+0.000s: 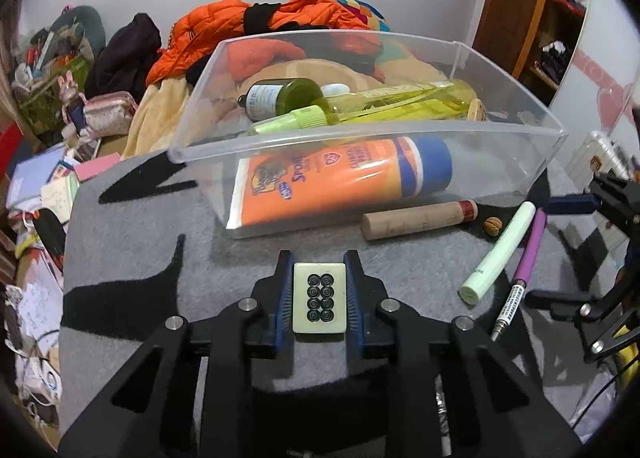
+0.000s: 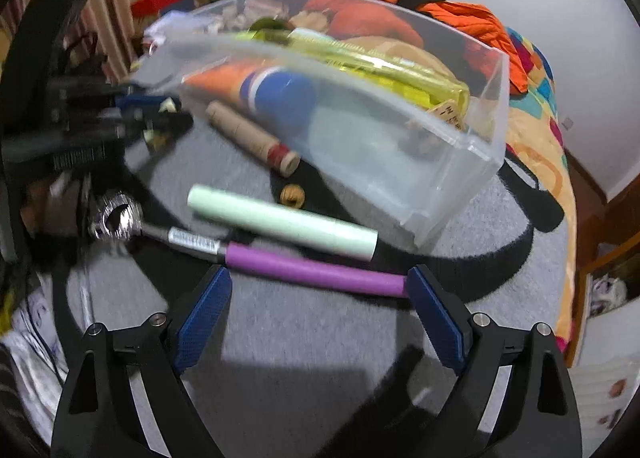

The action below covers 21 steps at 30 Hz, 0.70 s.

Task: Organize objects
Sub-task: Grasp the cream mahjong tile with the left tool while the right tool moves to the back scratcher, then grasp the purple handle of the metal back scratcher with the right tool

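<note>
so far the clear bin holds bottles, while the left hand-held gripper clamps a mahjong tile short of it and the right hand-held gripper, wide open and empty, faces the purple pen on the table.

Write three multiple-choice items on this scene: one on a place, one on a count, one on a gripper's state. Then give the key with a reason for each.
1. Where is the orange sunscreen tube?
A. Inside the clear bin
B. On the mat beside the pens
C. In the right gripper

2. How many black circles are on the mahjong tile?
A. Four
B. Six
C. Eight

3. How is the right gripper?
A. Shut on the purple pen
B. Open, holding nothing
C. Shut on the tile

Key: 1 A, it shows through the bin's wall. 2 C, two columns of four. 3 B, its pads stand wide apart; the left gripper holds the tile.
</note>
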Each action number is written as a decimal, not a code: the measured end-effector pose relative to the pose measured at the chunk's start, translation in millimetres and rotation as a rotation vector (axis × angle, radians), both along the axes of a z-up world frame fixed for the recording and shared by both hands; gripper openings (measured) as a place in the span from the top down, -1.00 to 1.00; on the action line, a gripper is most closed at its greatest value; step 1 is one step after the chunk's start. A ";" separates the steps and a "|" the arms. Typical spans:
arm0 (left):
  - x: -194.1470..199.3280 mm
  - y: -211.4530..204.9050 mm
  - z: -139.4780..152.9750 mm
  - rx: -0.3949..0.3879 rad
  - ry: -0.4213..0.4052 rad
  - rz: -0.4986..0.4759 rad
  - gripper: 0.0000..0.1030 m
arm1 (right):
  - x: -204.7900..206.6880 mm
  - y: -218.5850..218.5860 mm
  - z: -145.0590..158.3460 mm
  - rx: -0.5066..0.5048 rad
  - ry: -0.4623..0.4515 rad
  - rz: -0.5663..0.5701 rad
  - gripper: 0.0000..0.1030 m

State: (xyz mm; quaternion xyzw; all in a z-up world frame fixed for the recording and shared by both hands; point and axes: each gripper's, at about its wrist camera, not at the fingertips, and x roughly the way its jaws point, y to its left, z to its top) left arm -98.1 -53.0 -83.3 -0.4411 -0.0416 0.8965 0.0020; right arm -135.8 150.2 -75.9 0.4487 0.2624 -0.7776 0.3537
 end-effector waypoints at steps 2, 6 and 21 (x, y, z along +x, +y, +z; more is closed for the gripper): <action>3.6 -4.7 1.0 0.022 -0.001 0.009 0.54 | 2.7 4.3 -0.6 0.004 -0.043 0.012 -0.73; 10.5 -9.3 2.0 0.029 0.000 0.018 0.54 | 8.9 12.2 -1.5 0.010 -0.092 0.024 -0.62; 26.9 -22.1 -8.0 0.072 -0.042 0.009 0.38 | 21.9 -25.2 -1.0 0.124 0.029 0.206 -0.63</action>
